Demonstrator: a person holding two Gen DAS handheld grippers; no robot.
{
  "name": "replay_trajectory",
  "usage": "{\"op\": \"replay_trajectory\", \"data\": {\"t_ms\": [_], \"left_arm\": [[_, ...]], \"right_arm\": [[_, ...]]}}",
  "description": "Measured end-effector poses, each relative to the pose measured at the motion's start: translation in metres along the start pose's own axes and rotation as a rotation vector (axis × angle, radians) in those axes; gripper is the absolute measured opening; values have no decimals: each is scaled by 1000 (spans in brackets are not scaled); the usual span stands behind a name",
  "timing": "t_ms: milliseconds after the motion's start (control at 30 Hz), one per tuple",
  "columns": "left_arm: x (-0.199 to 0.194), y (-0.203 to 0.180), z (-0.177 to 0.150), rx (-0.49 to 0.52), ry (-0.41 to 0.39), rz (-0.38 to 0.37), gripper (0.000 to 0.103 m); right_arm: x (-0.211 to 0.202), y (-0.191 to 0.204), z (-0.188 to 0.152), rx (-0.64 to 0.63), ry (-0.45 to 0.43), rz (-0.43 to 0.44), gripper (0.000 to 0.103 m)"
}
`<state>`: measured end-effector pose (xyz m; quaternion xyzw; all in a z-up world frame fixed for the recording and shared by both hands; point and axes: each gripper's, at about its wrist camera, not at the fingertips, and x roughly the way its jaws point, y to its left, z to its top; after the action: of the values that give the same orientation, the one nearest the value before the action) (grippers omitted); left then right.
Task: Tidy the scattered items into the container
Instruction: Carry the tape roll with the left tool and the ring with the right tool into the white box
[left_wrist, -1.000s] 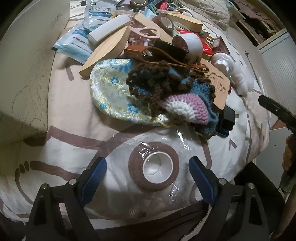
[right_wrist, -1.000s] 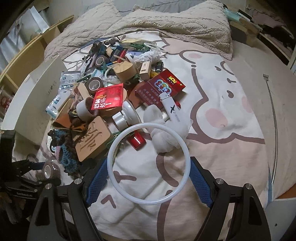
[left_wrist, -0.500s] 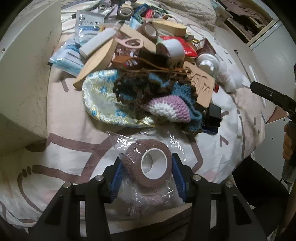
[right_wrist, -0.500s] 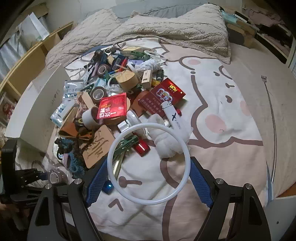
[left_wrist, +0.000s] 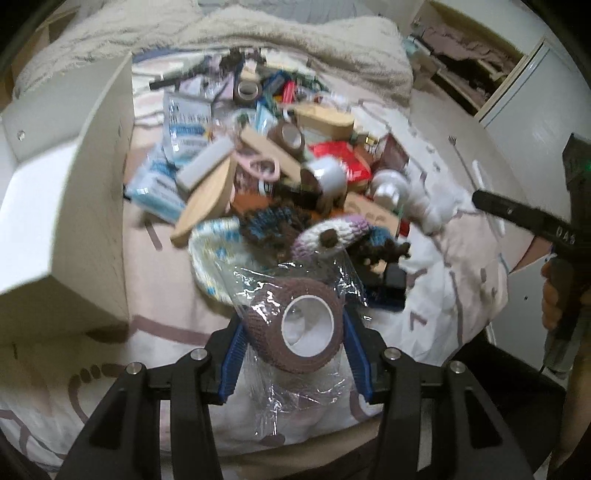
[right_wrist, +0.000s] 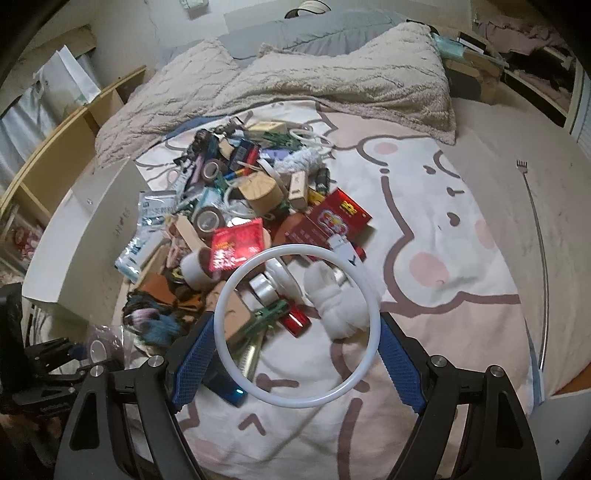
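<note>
My left gripper (left_wrist: 293, 332) is shut on a brown bandage roll (left_wrist: 295, 325) in a clear plastic wrapper, lifted above the bed. It also shows in the right wrist view (right_wrist: 98, 349). My right gripper (right_wrist: 295, 332) is shut on a white ring (right_wrist: 225, 291), held above the pile. The white open box (left_wrist: 62, 206) stands to the left of the left gripper; it also shows in the right wrist view (right_wrist: 85, 236). A pile of scattered items (right_wrist: 255, 221) lies on the bed sheet.
A crocheted brown, blue and pink piece (left_wrist: 325, 236) and a wooden piece (left_wrist: 207, 203) lie just past the roll. A beige blanket (right_wrist: 295, 81) lies at the bed's far end. A metal back scratcher (right_wrist: 535, 229) lies at the right. Wooden shelves (right_wrist: 55, 147) stand at the left.
My left gripper closed on the wrapped bandage roll and lifted it off the sheet, tilting up. My right gripper rose with the white ring still in it.
</note>
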<state>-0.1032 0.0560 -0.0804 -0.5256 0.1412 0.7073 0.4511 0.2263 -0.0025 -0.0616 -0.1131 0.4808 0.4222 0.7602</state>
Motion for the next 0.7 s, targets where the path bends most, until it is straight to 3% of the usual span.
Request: {"op": "replay_trajectory", "data": {"t_ms": [267,700], "left_arm": [[-30,11,15,-32,-99,-14,49],[-68,27,37,-54,-254,25,49]], "right_arm": [[-8,21,5,-11,-38,33,84],[-18,60,18,-40,-109,82,84]]}}
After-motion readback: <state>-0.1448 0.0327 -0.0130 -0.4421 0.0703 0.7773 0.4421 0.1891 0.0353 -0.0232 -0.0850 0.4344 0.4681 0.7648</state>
